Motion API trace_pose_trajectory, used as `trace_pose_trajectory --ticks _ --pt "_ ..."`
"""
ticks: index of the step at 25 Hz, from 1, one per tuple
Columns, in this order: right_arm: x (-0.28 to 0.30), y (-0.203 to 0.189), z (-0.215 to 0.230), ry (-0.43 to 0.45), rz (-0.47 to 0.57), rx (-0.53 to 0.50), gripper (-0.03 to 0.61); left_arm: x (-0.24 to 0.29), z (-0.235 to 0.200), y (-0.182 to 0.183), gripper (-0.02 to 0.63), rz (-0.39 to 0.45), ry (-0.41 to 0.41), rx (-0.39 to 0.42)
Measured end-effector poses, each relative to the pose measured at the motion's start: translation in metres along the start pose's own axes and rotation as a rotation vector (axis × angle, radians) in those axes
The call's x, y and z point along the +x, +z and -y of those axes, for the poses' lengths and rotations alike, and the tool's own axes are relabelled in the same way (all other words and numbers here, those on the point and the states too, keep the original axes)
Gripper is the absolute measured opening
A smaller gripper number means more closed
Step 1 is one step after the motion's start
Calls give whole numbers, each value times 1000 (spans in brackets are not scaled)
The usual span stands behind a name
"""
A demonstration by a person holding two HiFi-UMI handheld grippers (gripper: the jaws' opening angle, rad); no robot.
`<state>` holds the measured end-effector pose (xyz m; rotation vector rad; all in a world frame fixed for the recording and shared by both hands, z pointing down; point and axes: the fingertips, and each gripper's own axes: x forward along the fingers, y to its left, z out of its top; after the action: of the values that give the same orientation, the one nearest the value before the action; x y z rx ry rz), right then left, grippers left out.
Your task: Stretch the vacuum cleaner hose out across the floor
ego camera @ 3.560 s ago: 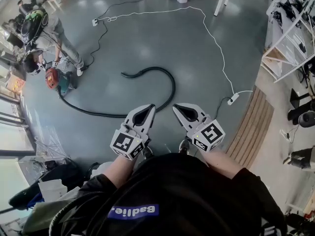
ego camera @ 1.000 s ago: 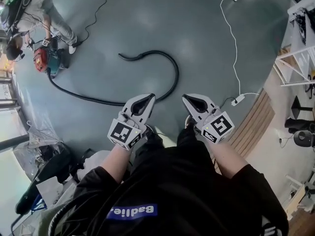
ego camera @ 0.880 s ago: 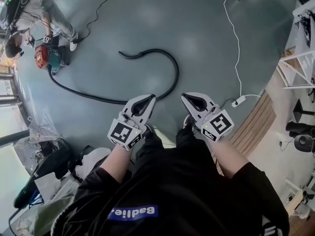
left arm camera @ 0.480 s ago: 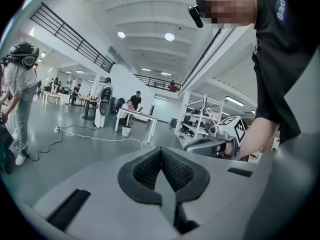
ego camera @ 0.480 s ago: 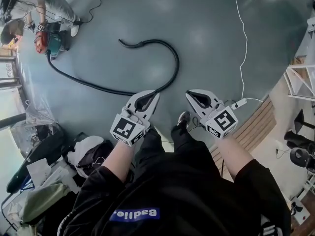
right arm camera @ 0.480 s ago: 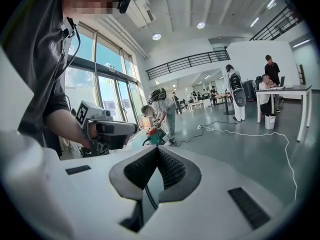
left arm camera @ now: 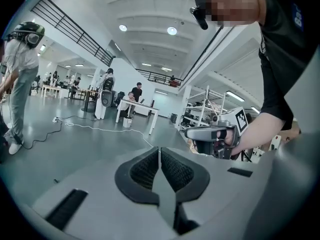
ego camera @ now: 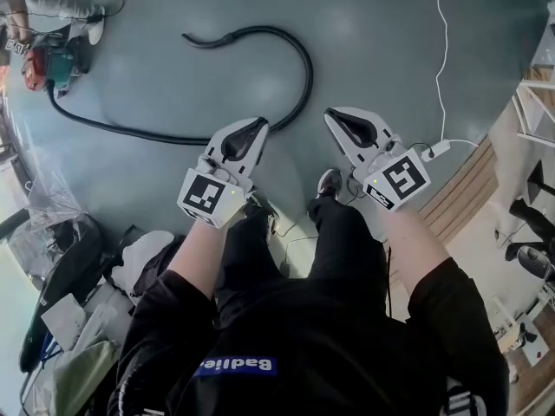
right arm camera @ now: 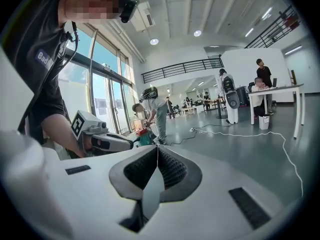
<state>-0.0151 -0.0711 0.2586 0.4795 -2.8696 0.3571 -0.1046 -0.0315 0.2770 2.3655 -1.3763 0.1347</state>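
I find both tongs clenched on nothing. The left gripper [ego camera: 251,128] and the right gripper [ego camera: 340,118] each show jaws pressed together with no object between them, and both are held above the floor [ego camera: 381,24] in front of my legs. The vacuum cleaner hose [ego camera: 305,59] lies on the floor ahead. It runs from the vacuum cleaner [ego camera: 42,63] at upper left, passes near the left gripper, then hooks back to its free end [ego camera: 189,40]. In my judgement the stretching has not begun. What is left is to open a gripper, grasp the free end and draw the hose straight.
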Motion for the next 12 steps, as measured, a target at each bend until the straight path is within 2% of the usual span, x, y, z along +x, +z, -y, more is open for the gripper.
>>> trace_pose_trajectory --ticks 3,12 --pt "20 -53 17 4 -3 -16 6 24 -21 -52 9 5 -37 53" --pt "73 -220 65 64 -40 -134 6 106 -74 -224 9 -41 -108 123"
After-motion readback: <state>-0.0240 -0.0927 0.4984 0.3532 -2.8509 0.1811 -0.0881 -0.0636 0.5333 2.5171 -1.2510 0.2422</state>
